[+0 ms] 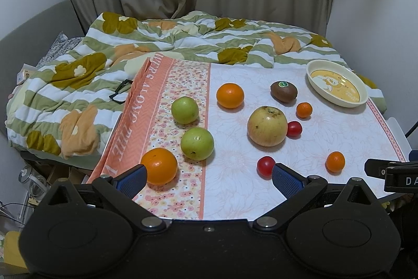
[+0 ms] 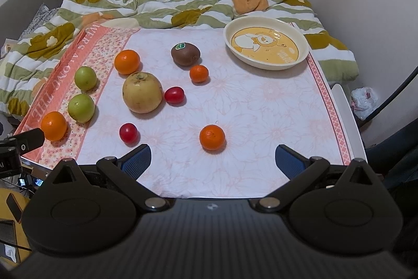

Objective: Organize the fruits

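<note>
Hovering at the bottom of each frame, left gripper (image 1: 209, 177) and right gripper (image 2: 213, 157), ribbed blue pads spread apart, clamped on nothing, probably poised for a first pick. Just beyond, lower centre: glossy cherry tomato (image 2: 128, 132) and dimpled small tangerine (image 2: 212, 137) on the matte floral tablecloth (image 2: 261, 109). Mid-frame: smooth green apples (image 2: 81, 107), big yellowish apple (image 2: 142, 92), fuzzy stickered kiwi (image 2: 185, 54). Farthest, upper right: shallow cream plate (image 2: 266, 43), bare, likely the collecting spot.
</note>
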